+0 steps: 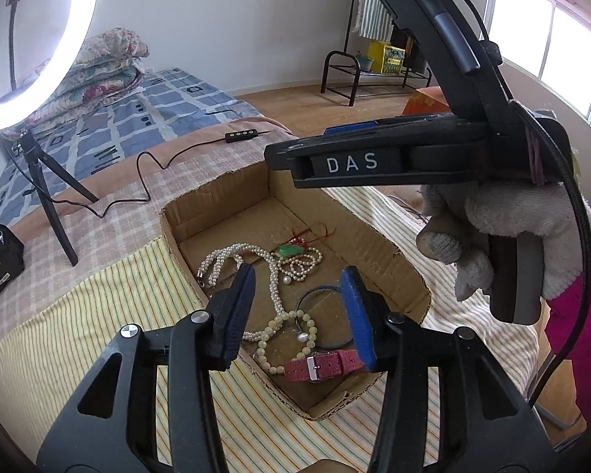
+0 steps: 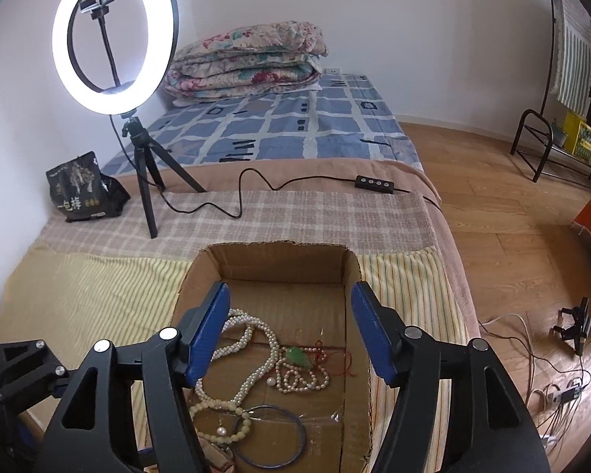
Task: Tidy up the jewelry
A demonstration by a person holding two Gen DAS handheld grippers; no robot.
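A shallow cardboard box (image 1: 394, 252) (image 2: 279, 256) lies on the bed and holds the jewelry. Inside are pearl necklaces (image 1: 274, 276) (image 2: 256, 347), a green pendant on red cord (image 1: 289, 251) (image 2: 300, 356), a cream bead bracelet (image 1: 307, 335) (image 2: 232, 418), a dark bangle (image 1: 319, 289) (image 2: 272, 437) and a red watch strap (image 1: 319, 366). My left gripper (image 1: 299, 315) is open and empty above the box's near end. My right gripper (image 2: 291, 327) is open and empty above the box; it also shows from the side in the left wrist view (image 1: 279, 157), held by a gloved hand.
A lit ring light on a black tripod (image 2: 145, 165) (image 1: 47, 181) stands on the checked blanket, its cable and remote (image 2: 374, 183) (image 1: 238, 136) trailing across. A black snack bag (image 2: 82, 189) sits at the left. Folded quilts (image 2: 248, 59) lie farther back. Cables lie on the wooden floor (image 2: 563, 386) at right.
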